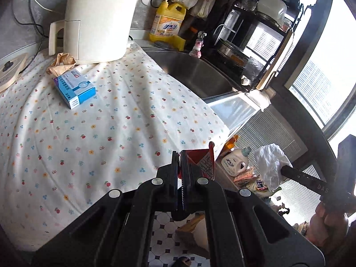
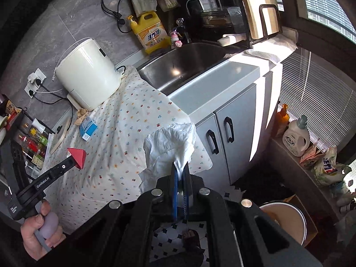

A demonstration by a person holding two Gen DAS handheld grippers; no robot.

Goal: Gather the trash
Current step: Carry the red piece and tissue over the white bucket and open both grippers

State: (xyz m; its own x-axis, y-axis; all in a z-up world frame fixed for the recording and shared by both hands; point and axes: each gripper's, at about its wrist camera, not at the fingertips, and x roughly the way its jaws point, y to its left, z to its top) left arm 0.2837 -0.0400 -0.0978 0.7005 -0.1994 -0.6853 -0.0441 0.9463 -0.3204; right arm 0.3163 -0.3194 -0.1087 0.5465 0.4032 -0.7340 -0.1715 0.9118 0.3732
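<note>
Over the counter's front edge, left gripper (image 1: 180, 155) has its fingers pressed together on a red carton (image 1: 200, 161), held up clear of the floral cloth (image 1: 100, 133); same carton shows as a red wedge in the right wrist view (image 2: 77, 155). Right gripper (image 2: 180, 166) pinches a crumpled white plastic bag (image 2: 171, 142), hanging in air beside the cabinet doors (image 2: 222, 133). Blue-white box (image 1: 74, 87) lies on the cloth near the cream appliance (image 1: 100, 17), touching a tan crumpled wrapper (image 1: 61, 63). Steel sink (image 1: 195, 71) sits to the right of the cloth, yellow detergent bottle (image 1: 166, 20) behind it. Round bin (image 2: 287, 220) on the floor, low right.
</note>
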